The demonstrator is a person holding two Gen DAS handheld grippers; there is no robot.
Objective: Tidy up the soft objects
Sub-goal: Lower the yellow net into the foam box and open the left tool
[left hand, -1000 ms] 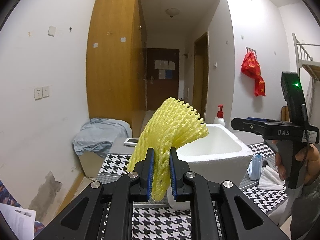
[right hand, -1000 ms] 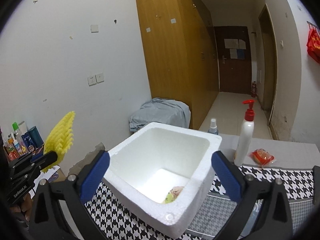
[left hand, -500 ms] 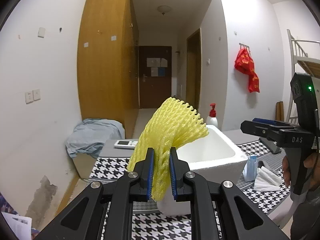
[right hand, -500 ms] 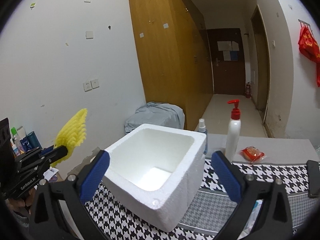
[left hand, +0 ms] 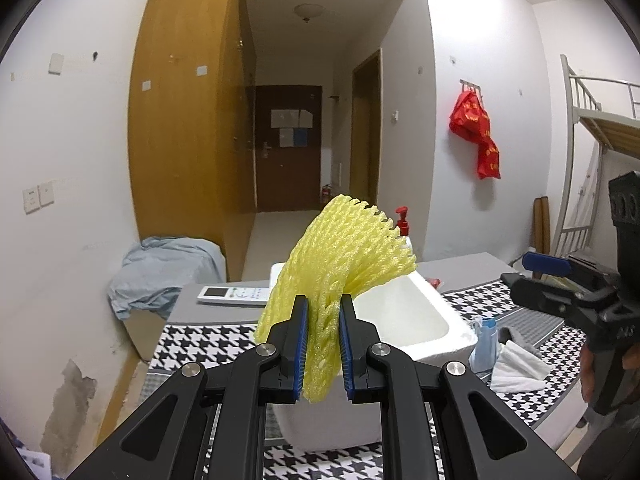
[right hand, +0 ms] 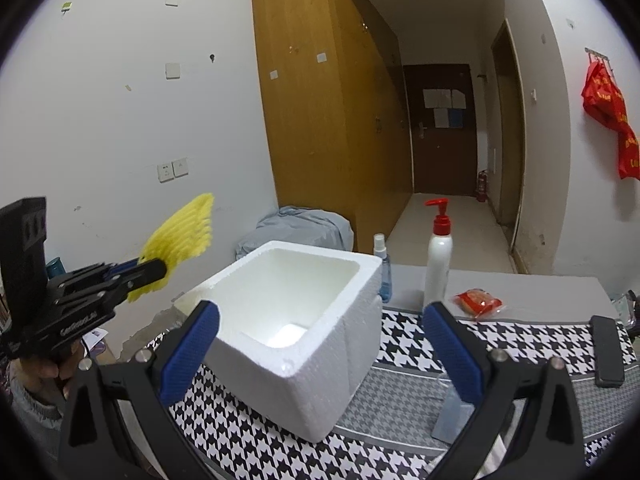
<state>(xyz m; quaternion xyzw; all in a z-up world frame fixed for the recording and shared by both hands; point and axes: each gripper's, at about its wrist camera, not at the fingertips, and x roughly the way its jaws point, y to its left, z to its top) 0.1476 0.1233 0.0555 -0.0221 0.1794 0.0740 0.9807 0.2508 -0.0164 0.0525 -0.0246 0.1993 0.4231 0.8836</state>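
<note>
Houndstooth black-and-white cloth (right hand: 404,344) covered the table in a white-walled dormitory room. At the centre of the job, the yellow foam fruit-net sleeve (left hand: 340,264) stood pinched upright in the left gripper (left hand: 323,346), its blue pads clenched on the lower part so the netting fanned out above, held up in the air just short of the open white polystyrene box (right hand: 296,308), probably its destination. Beside the box, the right gripper (right hand: 320,348) hung with its jaws spread wide and empty, likely free for the next item. A white pump bottle with a red top (right hand: 438,256) stood behind.
</note>
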